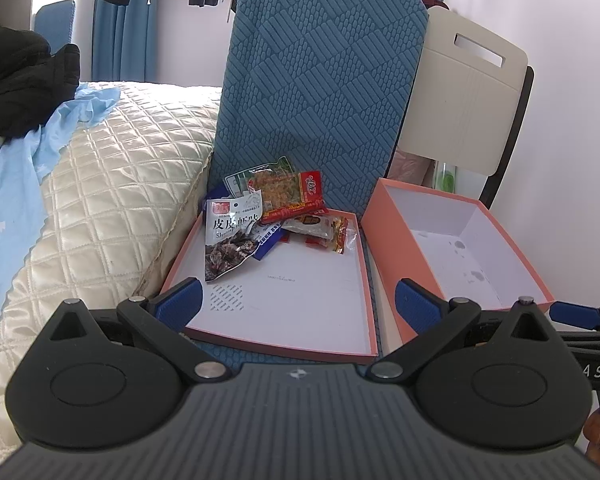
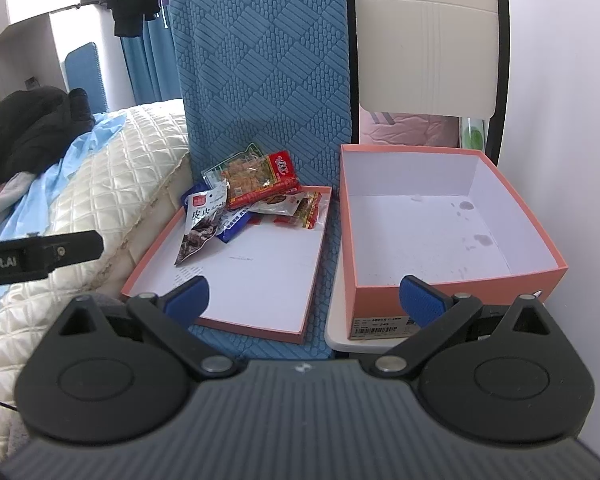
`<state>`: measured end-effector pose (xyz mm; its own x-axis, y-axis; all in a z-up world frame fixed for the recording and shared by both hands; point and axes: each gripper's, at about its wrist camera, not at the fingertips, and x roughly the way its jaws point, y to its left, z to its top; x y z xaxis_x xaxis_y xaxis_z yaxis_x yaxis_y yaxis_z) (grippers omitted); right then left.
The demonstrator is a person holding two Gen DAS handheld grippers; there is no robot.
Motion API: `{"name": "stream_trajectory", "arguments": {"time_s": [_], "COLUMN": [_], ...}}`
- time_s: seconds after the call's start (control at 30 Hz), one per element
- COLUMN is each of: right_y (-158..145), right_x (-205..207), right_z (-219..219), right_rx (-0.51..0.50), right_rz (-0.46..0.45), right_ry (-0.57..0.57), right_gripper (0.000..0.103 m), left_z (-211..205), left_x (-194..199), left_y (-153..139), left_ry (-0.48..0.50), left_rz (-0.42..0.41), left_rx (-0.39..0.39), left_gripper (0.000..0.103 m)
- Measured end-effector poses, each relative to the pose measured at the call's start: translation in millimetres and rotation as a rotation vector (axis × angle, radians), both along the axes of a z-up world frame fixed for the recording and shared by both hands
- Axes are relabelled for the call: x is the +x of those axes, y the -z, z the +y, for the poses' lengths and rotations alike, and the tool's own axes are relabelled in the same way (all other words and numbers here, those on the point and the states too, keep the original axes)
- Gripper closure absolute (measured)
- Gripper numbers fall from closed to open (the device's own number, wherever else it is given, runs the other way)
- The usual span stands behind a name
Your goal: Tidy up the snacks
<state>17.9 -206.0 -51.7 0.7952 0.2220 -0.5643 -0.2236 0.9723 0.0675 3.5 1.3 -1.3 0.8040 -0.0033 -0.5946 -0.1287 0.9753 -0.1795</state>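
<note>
Left wrist view: the left gripper (image 1: 298, 300) fills the bottom of the frame, its two blue-padded fingers (image 1: 182, 303) spread wide apart with nothing between them. Just beyond them, in the centre, lies a shallow salmon-pink box lid (image 1: 370, 280) with a white inside, resting on a blue textured cushion (image 1: 320, 80) that stands up behind it. A pile of snack packets sits at the far end of the lid: a grey shrimp snack bag (image 1: 230, 240) leaning over the lid's left edge, a red-trimmed packet (image 1: 290, 192) on top, a small blue packet (image 1: 269, 243) below it, and a clear packet with red ends (image 1: 320, 230) to the right. At centre right is a deeper pink box (image 1: 400, 216), white inside, with nothing in it but a few grey stains. A cream quilted blanket (image 1: 100, 184) fills the left side. A blue-tipped part of the right gripper (image 1: 576, 316) shows at the right edge.

Right wrist view: the right gripper (image 2: 304, 296) is at the bottom, its fingers (image 2: 422, 298) also spread, holding nothing. The lid with the snack pile (image 2: 256, 196) is at centre left; the pink box, barcode label (image 2: 378, 326) facing the camera, is at centre right on a white chair seat (image 2: 336, 336). The chair's cream backrest (image 2: 424, 40) rises in the upper right. A black part of the left gripper reaches in from the left edge.
</note>
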Motion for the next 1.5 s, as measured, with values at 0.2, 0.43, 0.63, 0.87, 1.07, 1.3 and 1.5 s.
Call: {"name": "stream_trajectory", "arguments": {"time_s": [0.2, 0.43, 0.63, 0.87, 1.07, 1.3, 1.5], "right_y": [1.0, 1.5, 1.9, 2.1, 2.0, 2.8, 4.2], "right_x": [0.8, 1.4, 0.7, 1.1, 1.2, 0.4, -0.5], "right_z": [0.3, 0.0, -0.3, -0.6, -1.1, 0.3, 0.2], "right_rx": [0.000, 0.002, 0.003, 0.004, 0.005, 0.006, 0.008], "right_rz": [0.009, 0.011, 0.012, 0.012, 0.013, 0.019, 0.023], "right_ry": [0.003, 0.001, 0.001, -0.001, -0.003, -0.003, -0.008], "right_gripper": [0.000, 0.000, 0.000, 0.000, 0.000, 0.000, 0.000], "left_z": [0.9, 0.1, 0.2, -0.4, -1.5, -2.0, -2.6], "left_x": [0.4, 0.5, -0.4, -2.8, -3.2, -2.8, -3.4], "left_y": [1.8, 1.4, 3.8, 6.2, 5.1, 5.9, 6.0], "left_ry": [0.002, 0.000, -0.001, -0.003, -0.005, -0.005, -0.004], "left_rz": [0.000, 0.000, 0.001, 0.002, 0.004, 0.010, 0.012], "left_rx": [-0.001, 0.001, -0.002, -0.003, -0.003, -0.002, -0.004], "left_gripper": [0.000, 0.000, 0.000, 0.000, 0.000, 0.000, 0.000]}}
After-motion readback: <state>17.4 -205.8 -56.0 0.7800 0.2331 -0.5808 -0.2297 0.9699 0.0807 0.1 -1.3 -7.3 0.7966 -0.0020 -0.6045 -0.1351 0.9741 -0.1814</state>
